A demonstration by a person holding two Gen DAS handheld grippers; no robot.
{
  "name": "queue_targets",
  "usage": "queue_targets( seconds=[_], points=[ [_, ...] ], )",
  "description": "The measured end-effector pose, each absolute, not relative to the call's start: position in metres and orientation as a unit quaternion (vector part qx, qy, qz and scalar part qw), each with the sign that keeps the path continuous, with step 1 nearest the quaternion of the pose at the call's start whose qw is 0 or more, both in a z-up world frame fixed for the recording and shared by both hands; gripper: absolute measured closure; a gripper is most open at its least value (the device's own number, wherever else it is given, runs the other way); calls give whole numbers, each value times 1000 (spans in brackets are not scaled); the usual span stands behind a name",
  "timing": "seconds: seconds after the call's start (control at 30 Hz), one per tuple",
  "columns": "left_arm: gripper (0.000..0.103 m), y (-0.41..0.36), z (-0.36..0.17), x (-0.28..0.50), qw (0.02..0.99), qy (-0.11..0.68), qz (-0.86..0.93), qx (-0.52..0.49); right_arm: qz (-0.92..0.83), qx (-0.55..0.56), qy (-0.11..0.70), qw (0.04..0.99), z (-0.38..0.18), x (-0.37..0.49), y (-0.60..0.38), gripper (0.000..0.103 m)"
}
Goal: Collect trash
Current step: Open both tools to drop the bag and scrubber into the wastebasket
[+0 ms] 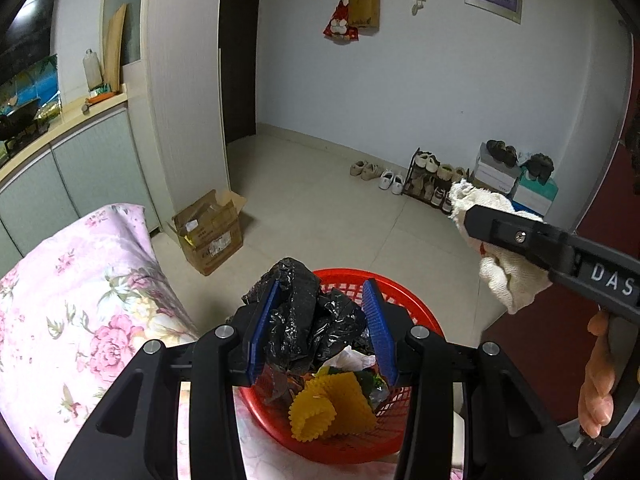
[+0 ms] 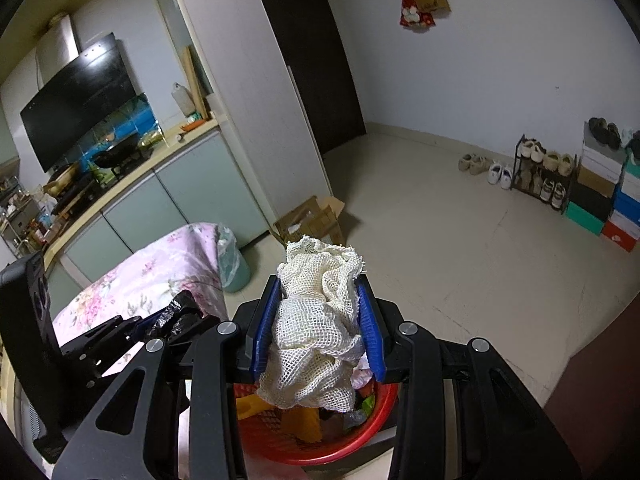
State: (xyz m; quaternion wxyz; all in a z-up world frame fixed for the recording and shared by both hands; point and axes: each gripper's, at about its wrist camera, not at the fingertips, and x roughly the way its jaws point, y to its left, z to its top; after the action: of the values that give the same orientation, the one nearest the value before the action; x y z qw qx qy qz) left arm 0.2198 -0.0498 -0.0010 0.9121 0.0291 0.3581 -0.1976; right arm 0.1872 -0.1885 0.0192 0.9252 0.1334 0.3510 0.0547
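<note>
My left gripper (image 1: 320,300) is shut on a crumpled black plastic bag (image 1: 308,316) and holds it over a red mesh basket (image 1: 416,308). The basket holds yellow corrugated foam (image 1: 332,404) and other scraps. My right gripper (image 2: 318,300) is shut on a wad of white mesh cloth (image 2: 316,332), held above the same basket (image 2: 360,440). In the left wrist view the right gripper (image 1: 472,220) shows at the right with the cloth (image 1: 504,276) in it. The left gripper with its bag (image 2: 176,312) shows at the left in the right wrist view.
A table with a pink floral cloth (image 1: 72,312) lies left of the basket. An open cardboard box (image 1: 212,232) stands on the tiled floor. A bin with a plastic liner (image 2: 234,260) stands by the table. A shoe rack (image 2: 544,176) and shoe boxes (image 2: 608,192) line the far wall.
</note>
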Motion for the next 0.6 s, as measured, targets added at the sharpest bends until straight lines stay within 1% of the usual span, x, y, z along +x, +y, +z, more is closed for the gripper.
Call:
queue_targets(
  seconds=[0.43,0.57,0.6],
  points=[
    [62,-66,-39,234,896,394,-205,18,59,150,398,903,-14,213,-193,65],
    [62,-67,-48,238,892,405,-202,17,55,158,413,895,-24,220,-194,64],
    [62,-68,-50,238,891,406,-201,17,54,162,418,892,-28,222,-195,62]
  ],
)
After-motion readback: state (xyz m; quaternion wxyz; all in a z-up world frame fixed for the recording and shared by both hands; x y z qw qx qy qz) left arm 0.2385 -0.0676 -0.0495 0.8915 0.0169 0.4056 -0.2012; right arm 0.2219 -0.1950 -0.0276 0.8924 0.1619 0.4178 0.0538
